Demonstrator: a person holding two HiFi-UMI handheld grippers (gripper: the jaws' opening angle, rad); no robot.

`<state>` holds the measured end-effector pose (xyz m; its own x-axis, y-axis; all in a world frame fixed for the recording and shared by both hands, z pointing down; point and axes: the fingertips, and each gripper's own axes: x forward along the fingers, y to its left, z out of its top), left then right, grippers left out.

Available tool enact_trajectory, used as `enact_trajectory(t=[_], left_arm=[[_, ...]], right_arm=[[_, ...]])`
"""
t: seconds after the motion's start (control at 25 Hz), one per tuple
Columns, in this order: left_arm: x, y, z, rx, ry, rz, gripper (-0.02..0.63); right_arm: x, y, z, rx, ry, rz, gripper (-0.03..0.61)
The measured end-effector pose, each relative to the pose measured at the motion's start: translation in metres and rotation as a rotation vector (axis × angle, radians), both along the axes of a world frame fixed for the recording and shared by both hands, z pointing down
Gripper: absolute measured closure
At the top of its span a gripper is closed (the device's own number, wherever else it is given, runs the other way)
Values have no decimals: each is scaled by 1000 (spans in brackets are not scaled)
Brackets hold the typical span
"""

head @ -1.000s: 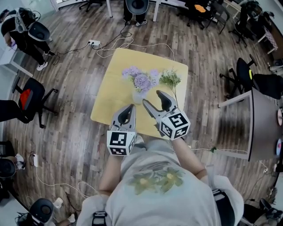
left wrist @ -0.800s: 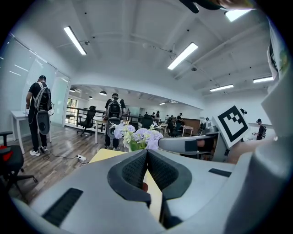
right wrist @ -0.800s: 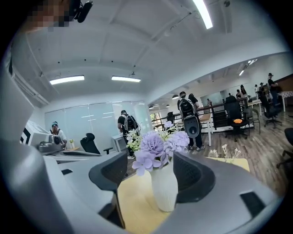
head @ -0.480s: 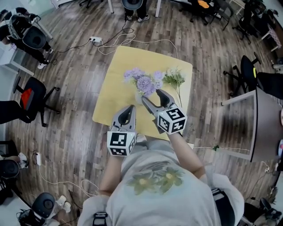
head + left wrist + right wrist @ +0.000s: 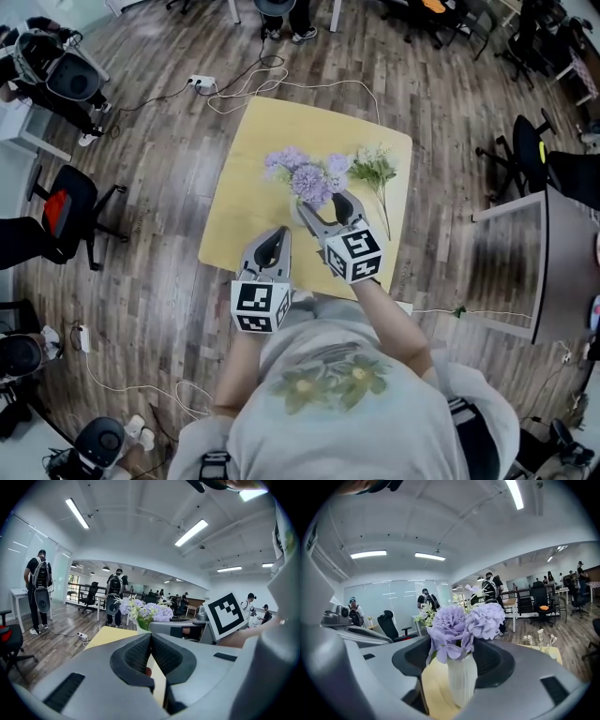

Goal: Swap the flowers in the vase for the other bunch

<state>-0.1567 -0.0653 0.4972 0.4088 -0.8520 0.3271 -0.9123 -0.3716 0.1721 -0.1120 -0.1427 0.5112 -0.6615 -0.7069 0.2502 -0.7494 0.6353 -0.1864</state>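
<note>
A white ribbed vase (image 5: 462, 680) with purple flowers (image 5: 307, 175) stands on the yellow table (image 5: 244, 183). My right gripper (image 5: 322, 202) is open, one jaw on each side of the vase, with a gap on both sides in the right gripper view. The other bunch (image 5: 373, 167), white and green, lies flat on the table to the right of the vase, its stems toward me. Nearer the table's front edge, my left gripper (image 5: 271, 238) is shut with nothing in it. From the left gripper view the purple flowers (image 5: 146, 613) show beyond the shut jaws.
The table stands on a wood floor with cables and a power strip (image 5: 200, 82) behind it. Office chairs (image 5: 66, 202) stand at the left, a grey desk (image 5: 553, 262) at the right. People stand in the background of both gripper views.
My right gripper has moved forward and left, from beside the vase to having it between its open jaws. The left gripper has stayed put.
</note>
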Motion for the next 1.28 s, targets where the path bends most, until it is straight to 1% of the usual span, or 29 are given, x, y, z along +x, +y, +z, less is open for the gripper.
enact_trajectory(t=[0.16, 0.2, 0.24, 0.28, 0.44, 0.56, 0.8, 1.08, 1.28], left_arm=[[-3, -9, 4, -20, 18, -7, 595], [-2, -11, 5, -25, 22, -9, 595], [-1, -12, 7, -29, 24, -11, 595], [0, -14, 8, -33, 26, -15, 595], [1, -17, 10, -44, 30, -31, 595], [3, -20, 10, -51, 28, -46, 595], [16, -18, 3, -46, 19, -71, 595], [7, -17, -6, -39, 4, -102, 595], [13, -18, -11, -26, 0, -100, 595]], right_arm=[[-7, -8, -1, 20, 26, -32, 304], [-6, -10, -1, 21, 27, -38, 316], [-5, -11, -1, 21, 26, -42, 375], [-4, -13, 0, 21, 27, -48, 405], [-4, -14, 1, 6, 16, -79, 463], [-2, -15, -2, 3, 1, -100, 493], [10, -12, -10, 24, -35, -134, 512], [10, -12, -27, 40, -75, -153, 515], [18, -13, -37, 56, -98, -162, 515]])
